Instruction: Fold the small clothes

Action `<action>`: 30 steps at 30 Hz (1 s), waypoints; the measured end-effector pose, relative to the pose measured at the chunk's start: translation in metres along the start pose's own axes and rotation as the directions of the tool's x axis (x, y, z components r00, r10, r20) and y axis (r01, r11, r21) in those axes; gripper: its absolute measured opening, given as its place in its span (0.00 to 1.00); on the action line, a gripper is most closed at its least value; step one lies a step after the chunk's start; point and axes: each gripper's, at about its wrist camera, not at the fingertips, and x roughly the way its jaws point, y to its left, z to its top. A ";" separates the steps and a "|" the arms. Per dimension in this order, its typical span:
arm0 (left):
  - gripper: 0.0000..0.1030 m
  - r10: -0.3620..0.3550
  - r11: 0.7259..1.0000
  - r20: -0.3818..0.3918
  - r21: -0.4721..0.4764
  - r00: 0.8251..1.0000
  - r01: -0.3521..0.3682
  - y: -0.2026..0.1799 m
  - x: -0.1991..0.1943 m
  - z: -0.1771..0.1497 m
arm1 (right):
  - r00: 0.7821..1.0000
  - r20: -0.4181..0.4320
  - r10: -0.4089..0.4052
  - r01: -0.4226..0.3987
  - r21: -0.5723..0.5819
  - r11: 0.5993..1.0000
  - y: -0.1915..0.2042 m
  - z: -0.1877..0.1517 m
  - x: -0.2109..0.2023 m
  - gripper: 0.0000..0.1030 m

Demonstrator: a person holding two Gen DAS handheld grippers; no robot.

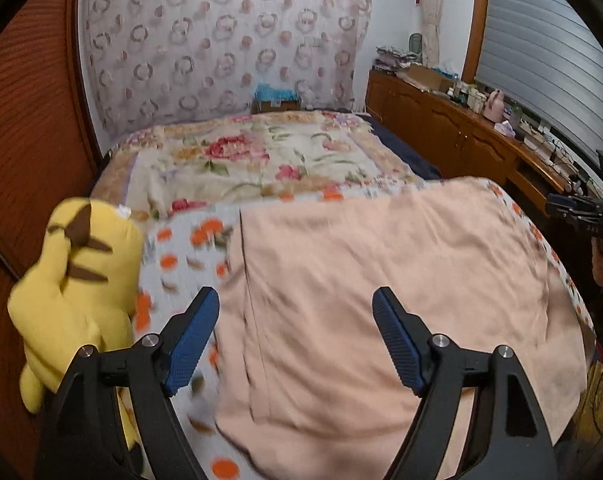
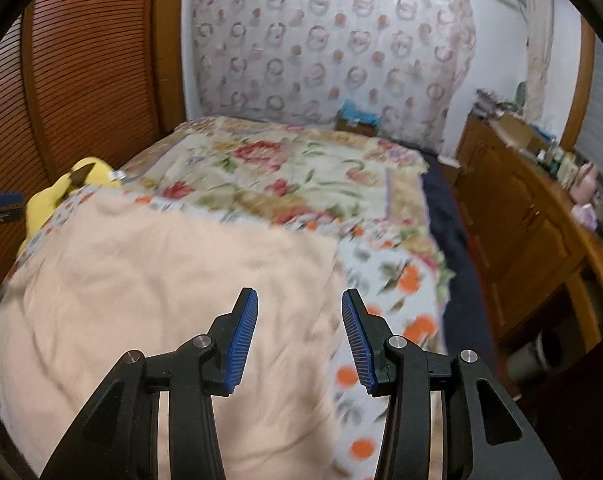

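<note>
Blue ribbed pads on black plastic fingers fill the foreground of both wrist views. The left gripper (image 1: 295,332) has its fingers wide apart with nothing between them, hanging over the near left part of the peach-pink soft cloth garment (image 1: 381,280). The right gripper (image 2: 299,332) shows a narrower gap, also empty, above the garment's right-hand portion (image 2: 161,280), close to its right edge. Neither set of pads touches fabric. The garment lies spread nearly flat on the white bedsheet printed with orange flowers (image 1: 173,260), at the near end of the bed; a vertical line near its left edge suggests a seam or an edge already turned over, though blur prevents certainty. Judged from the layout, flat spreading gives both grippers free access to opposite sides, so each may take an edge or corner for a fold. A cream floral blanket (image 1: 253,160) covers the far half of the bed, clear of the work. A yellow plush toy with brown stripes (image 1: 73,280) sits at the left bed edge, beside the garment but apart from it. Folding is not yet under way.
</note>
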 end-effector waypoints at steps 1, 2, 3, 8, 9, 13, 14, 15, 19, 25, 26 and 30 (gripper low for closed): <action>0.77 -0.005 1.000 -0.010 -0.003 1.000 0.005 -0.001 0.000 -0.007 | 1.000 -0.003 0.010 -0.010 0.010 1.000 -0.019 -0.006 -0.001 0.44; 0.77 -0.009 1.000 -0.021 -0.007 1.000 0.009 -0.003 -0.002 -0.019 | 1.000 -0.005 0.015 -0.015 0.022 1.000 -0.021 -0.013 -0.002 0.44; 0.77 -0.009 1.000 -0.028 -0.009 1.000 0.009 -0.002 -0.004 -0.029 | 1.000 -0.010 0.013 -0.013 0.036 0.999 -0.025 -0.023 -0.006 0.44; 0.77 -0.020 0.999 -0.058 -0.040 0.998 0.017 0.000 -0.017 -0.076 | 0.998 -0.055 -0.006 0.010 0.063 0.998 -0.043 -0.066 -0.022 0.44; 0.77 -0.014 0.999 -0.066 -0.044 0.998 0.011 0.000 -0.022 -0.086 | 0.998 -0.062 -0.007 0.011 0.063 0.998 -0.041 -0.071 -0.024 0.44; 0.77 0.013 0.998 -0.075 -0.054 0.997 -0.018 0.003 -0.042 -0.121 | 0.997 -0.081 -0.017 0.022 0.065 0.998 -0.040 -0.083 -0.038 0.44; 0.77 0.005 0.998 -0.070 -0.058 0.998 -0.009 0.002 -0.046 -0.127 | 0.996 -0.085 -0.020 0.026 0.066 0.997 -0.039 -0.085 -0.040 0.44; 0.73 -0.011 0.998 -0.070 -0.065 0.998 0.006 0.001 -0.050 -0.132 | 0.996 -0.089 -0.023 0.029 0.068 0.997 -0.036 -0.083 -0.041 0.44; 0.52 -0.057 0.996 -0.103 -0.079 0.993 0.049 -0.009 -0.056 -0.147 | 0.996 -0.083 -0.016 0.024 0.096 0.995 -0.037 -0.086 -0.042 0.44; 0.35 -0.075 0.995 -0.132 -0.076 0.988 0.066 -0.018 -0.058 -0.164 | 0.997 -0.066 -0.028 0.035 0.103 0.994 -0.032 -0.096 -0.042 0.44; 0.14 -0.103 0.992 -0.135 -0.086 0.985 0.092 -0.017 -0.059 -0.166 | 0.997 -0.065 -0.031 0.037 0.101 0.994 -0.027 -0.102 -0.040 0.44; 0.03 -0.067 0.995 -0.112 -0.076 0.991 0.058 -0.013 -0.077 -0.172 | 0.997 -0.059 -0.042 0.047 0.084 0.995 -0.021 -0.109 -0.035 0.44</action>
